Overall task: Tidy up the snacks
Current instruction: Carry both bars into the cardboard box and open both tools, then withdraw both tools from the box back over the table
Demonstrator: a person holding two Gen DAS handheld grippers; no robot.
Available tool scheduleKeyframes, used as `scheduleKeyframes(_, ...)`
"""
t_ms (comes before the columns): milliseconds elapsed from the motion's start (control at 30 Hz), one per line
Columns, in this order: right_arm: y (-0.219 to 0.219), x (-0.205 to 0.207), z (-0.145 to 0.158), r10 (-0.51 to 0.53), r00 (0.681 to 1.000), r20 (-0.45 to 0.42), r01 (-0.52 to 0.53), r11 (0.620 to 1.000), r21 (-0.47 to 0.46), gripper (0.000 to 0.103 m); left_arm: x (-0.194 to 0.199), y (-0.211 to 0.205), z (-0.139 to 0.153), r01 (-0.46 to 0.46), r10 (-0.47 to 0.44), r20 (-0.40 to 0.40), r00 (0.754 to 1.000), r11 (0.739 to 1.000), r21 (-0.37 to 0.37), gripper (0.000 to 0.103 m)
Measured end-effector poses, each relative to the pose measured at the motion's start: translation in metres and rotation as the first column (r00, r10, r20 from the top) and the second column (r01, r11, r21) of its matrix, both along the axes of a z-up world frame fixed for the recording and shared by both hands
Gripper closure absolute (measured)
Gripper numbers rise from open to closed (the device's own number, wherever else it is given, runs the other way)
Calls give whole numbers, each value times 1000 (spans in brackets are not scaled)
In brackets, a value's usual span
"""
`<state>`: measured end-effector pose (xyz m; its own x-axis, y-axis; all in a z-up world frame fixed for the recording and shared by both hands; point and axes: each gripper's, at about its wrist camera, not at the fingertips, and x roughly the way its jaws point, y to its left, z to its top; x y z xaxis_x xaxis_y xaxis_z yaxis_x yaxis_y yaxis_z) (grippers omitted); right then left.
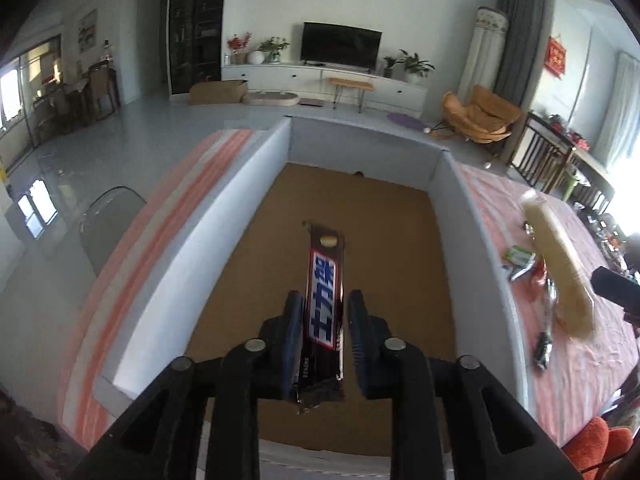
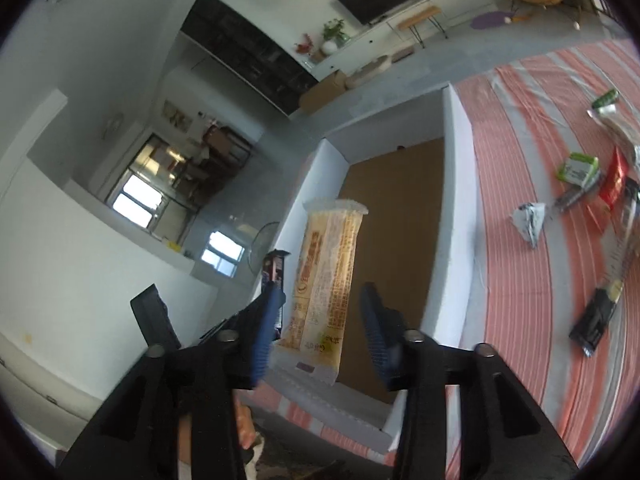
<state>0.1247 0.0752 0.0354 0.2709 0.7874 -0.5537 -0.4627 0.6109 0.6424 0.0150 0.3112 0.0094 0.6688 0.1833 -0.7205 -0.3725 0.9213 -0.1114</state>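
My left gripper (image 1: 322,312) is over the open white box (image 1: 256,184) with a brown cardboard floor. A dark Snickers bar (image 1: 323,312) stands between its fingers; a gap shows on the right side, so the jaws look open around it. My right gripper (image 2: 324,300) is open above the box's near-left corner (image 2: 320,184). A long pale yellow wafer packet (image 2: 326,280) hangs between its fingers, touching neither clearly. The same packet shows blurred at the right of the left wrist view (image 1: 560,264). The Snickers bar shows in the right wrist view (image 2: 274,268).
The box sits on a table with a red-and-white striped cloth (image 2: 520,280). Several loose snack packets (image 2: 580,168) lie on the cloth to the right of the box, among them a green pack (image 1: 518,256) and a dark bar (image 2: 596,316). A grey chair (image 1: 108,228) stands left of the table.
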Motion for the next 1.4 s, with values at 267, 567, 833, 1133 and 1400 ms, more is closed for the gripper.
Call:
scheduleKeyframes(267, -129, -21, -44, -353, 911, 212, 407, 848, -338, 30, 1, -45, 4, 117, -115, 73, 991, 993, -23, 12)
scheduleKeyframes(567, -302, -9, -124, -745, 657, 119, 667, 501, -552, 28, 26, -199, 14, 521, -517, 75, 853, 851, -68, 4)
scheduleKeyframes(833, -334, 46, -148, -745, 649, 156, 668, 460, -585, 28, 69, -265, -65, 477, -487, -98, 868, 872, -110, 4)
scheduleKeyframes(1133, -346, 114, -160, -706, 660, 257, 678, 411, -610, 18, 131, -286, -113, 400, -401, -145, 905, 916, -32, 4)
scheduleKeyframes(1400, -356, 173, -165, -649, 703, 290, 667, 462, -584, 6, 174, -278, -131, 297, -301, -127, 945, 953, -54, 3)
